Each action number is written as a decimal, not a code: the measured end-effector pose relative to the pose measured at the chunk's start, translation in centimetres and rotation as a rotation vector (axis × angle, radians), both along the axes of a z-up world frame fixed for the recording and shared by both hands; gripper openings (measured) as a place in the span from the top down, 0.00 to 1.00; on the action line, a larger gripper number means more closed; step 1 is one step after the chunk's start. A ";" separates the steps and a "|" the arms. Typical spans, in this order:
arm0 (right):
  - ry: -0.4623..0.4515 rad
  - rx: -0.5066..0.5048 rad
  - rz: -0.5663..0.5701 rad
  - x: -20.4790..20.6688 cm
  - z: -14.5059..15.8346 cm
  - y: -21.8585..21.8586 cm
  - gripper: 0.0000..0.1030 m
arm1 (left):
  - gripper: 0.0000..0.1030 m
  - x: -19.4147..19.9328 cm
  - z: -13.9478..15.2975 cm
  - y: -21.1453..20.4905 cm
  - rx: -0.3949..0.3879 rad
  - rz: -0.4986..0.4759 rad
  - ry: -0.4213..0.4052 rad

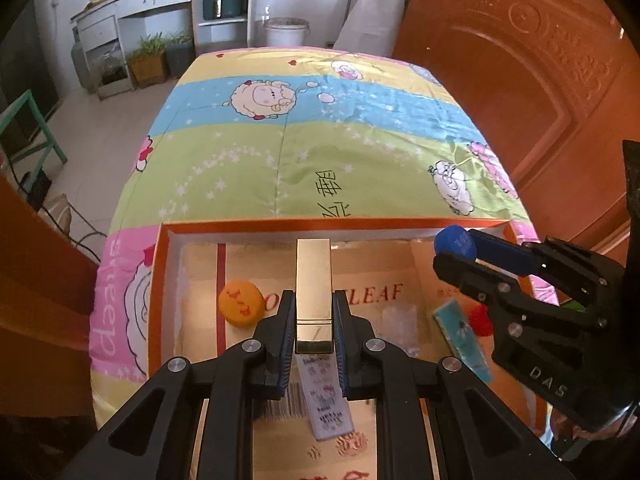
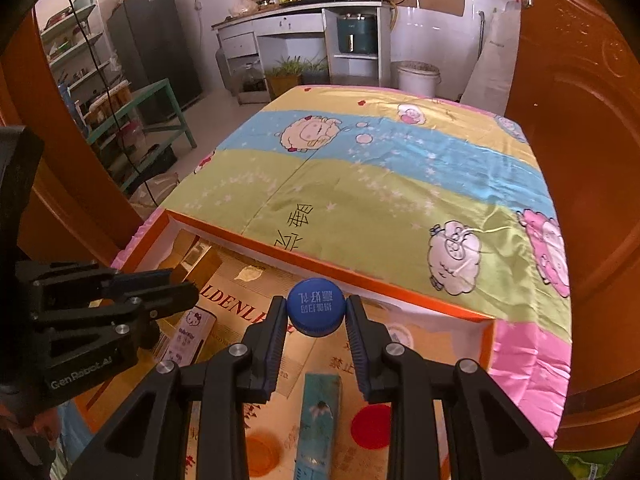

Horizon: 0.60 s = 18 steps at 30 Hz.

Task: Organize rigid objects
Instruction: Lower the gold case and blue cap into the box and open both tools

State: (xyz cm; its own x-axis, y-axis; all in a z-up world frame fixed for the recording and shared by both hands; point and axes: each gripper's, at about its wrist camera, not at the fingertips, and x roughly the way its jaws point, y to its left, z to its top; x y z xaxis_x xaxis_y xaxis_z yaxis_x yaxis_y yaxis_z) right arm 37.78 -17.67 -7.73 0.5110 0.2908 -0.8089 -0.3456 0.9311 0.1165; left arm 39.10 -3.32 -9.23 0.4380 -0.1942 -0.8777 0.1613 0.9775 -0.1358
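My left gripper (image 1: 314,304) is shut on a gold rectangular box (image 1: 314,280) and holds it over the orange-rimmed cardboard box (image 1: 280,224). My right gripper (image 2: 316,312) is shut on a blue bottle cap (image 2: 315,307) above the same box; the cap also shows in the left wrist view (image 1: 455,242). Inside the box lie an orange cap (image 1: 240,302), a teal tube (image 2: 318,420), a red cap (image 2: 371,426), and a pink-and-white Hello Kitty carton (image 2: 190,334). The left gripper also shows at the left of the right wrist view (image 2: 176,284).
The box sits at the near end of a table covered by a cartoon sheep cloth (image 1: 320,140). An orange wooden door (image 1: 540,80) stands on the right. A green-framed stand (image 2: 160,108) and kitchen counter (image 2: 300,20) are beyond the table.
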 end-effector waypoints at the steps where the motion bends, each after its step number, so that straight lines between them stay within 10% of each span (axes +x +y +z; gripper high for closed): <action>1: 0.004 -0.001 0.001 0.1 -0.2 0.1 0.71 | 0.83 0.2 -0.1 -0.1 0.015 -0.008 0.000; 18: 0.038 -0.008 -0.010 1.4 -2.2 0.0 0.71 | 0.83 2.3 -2.3 -0.2 0.084 -0.063 0.016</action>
State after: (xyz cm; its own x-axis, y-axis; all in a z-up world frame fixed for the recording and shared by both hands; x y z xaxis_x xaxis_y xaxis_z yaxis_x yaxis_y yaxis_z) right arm 39.20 -17.63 -9.91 0.4825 0.2791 -0.8303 -0.3312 0.9356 0.1220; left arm 41.38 -3.50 -11.50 0.4129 -0.1468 -0.8989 0.2216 0.9735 -0.0572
